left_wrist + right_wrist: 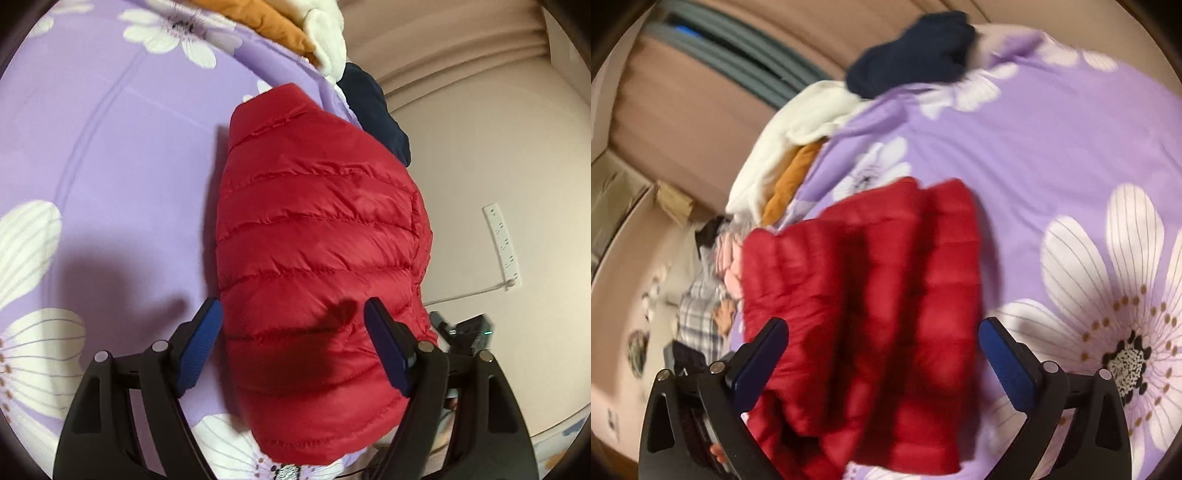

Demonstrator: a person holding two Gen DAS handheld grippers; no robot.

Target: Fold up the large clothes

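Over the red puffer jacket (317, 266), folded on the purple floral bedsheet (122, 155), the left gripper (293, 332) and right gripper (882, 354) hang wide open, gripping nothing. Beyond the jacket lie white (775, 155), orange (790, 184) and navy garments (912, 51).

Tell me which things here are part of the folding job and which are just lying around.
Job in hand:
red puffer jacket
left hand-held gripper, open
right hand-held gripper, open

Lying about:
navy garment
white garment
orange garment
power strip
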